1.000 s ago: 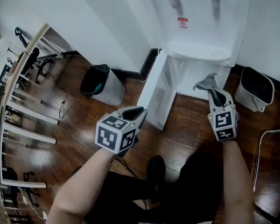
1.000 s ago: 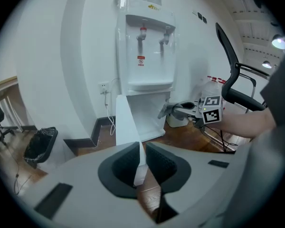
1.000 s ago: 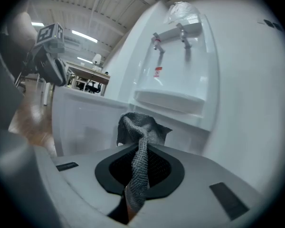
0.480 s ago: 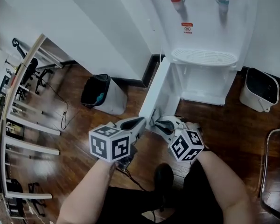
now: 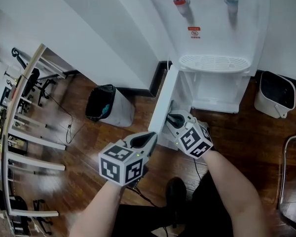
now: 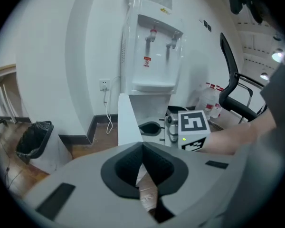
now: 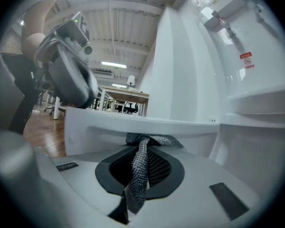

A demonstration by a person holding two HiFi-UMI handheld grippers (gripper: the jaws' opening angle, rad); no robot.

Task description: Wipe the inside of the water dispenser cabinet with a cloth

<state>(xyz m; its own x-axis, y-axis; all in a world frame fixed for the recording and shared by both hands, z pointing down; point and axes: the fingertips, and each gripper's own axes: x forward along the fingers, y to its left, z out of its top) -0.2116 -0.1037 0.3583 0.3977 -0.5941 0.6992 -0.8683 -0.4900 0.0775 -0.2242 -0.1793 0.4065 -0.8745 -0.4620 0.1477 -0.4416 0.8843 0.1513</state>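
Note:
The white water dispenser [image 5: 212, 38] stands against the wall with its lower cabinet [image 5: 214, 90] open and its door [image 5: 160, 110] swung out to the left. My right gripper [image 5: 173, 119] is at the door's inner face, low down, shut on a grey knitted cloth [image 7: 141, 167] that bunches against the door [image 7: 133, 132]. My left gripper [image 5: 147, 140] hovers just left of the door's lower edge, shut with nothing in it. In the left gripper view its closed tips [image 6: 142, 148] point at the door [image 6: 127, 122], with the right gripper's marker cube [image 6: 194, 127] beyond.
A black-lined waste bin [image 5: 107, 102] stands left of the door. A white bucket [image 5: 275, 95] sits right of the dispenser. A cable trails over the wooden floor [image 5: 64, 127]. An office chair [image 6: 237, 89] and bottles [image 6: 210, 99] are to the right. The person's shoe [image 5: 175, 189] is below.
My right gripper carried the cloth out of the cabinet opening and leftward to the door's inner face. The left gripper stayed near the door's lower edge.

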